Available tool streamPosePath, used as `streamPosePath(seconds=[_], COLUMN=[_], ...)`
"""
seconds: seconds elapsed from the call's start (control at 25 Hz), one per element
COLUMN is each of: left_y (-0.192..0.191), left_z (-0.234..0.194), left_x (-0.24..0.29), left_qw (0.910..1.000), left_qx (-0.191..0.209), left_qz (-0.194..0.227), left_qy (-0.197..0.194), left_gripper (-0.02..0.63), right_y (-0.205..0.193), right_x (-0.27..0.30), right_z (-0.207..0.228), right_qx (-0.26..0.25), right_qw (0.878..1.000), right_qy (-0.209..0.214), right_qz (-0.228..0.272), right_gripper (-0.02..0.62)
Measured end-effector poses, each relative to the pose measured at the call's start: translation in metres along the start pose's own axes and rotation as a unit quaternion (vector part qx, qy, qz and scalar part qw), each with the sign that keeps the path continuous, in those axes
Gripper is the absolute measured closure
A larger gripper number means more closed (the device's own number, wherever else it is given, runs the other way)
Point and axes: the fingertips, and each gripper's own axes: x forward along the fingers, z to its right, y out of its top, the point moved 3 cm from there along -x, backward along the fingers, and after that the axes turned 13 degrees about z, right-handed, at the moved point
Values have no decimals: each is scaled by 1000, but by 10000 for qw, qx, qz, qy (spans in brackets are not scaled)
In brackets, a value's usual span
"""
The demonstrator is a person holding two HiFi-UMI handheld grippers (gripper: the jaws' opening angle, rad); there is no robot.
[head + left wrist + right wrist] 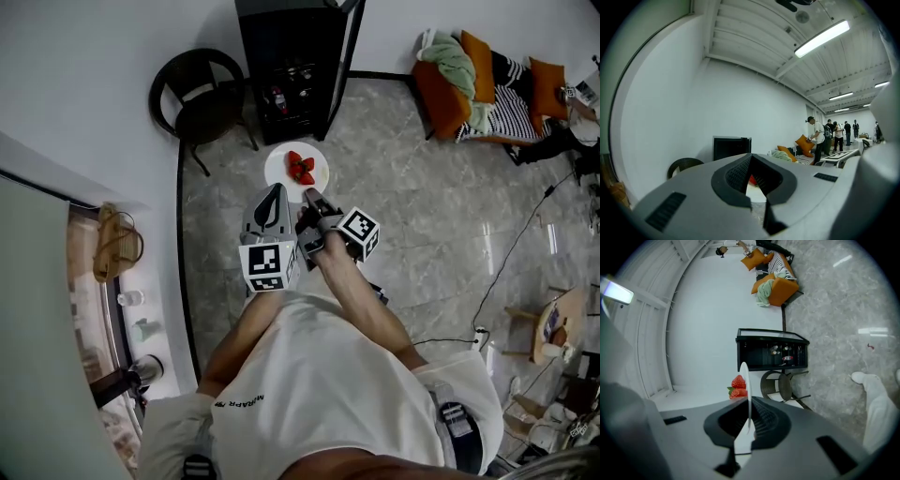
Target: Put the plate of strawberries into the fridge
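Note:
A white plate point(317, 171) carries a few red strawberries point(301, 168). It hangs over the floor just in front of the black fridge point(292, 58), whose door stands open. My right gripper point(308, 195) is rolled on its side and shut on the plate's near rim. In the right gripper view the plate point(745, 376) shows edge-on between the pads, with the strawberries point(738, 386) beside it and the fridge point(772, 350) beyond. My left gripper point(277, 191) sits by the plate's near left edge. Its jaws are together with nothing gripped, and the plate point(755, 191) shows past them.
A dark round chair point(199, 94) stands left of the fridge against the white wall. An orange sofa point(469, 84) with cushions is at the back right, and a cable point(511, 253) trails across the marble floor. Several people point(825, 136) stand far off.

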Motion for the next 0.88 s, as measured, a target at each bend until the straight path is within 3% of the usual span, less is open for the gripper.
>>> streamPosePath(seconds=[0.88], left_y=[-9], left_z=[-123], left_x=[206], left_qw=[9996], left_qx=[61], left_qz=[38], left_qy=[-272], left_gripper=[604], right_y=[18], right_x=[227], right_z=[-50], right_qx=[39], right_qw=[9993], right_qy=[-154], right_qz=[330], right_gripper=[575])
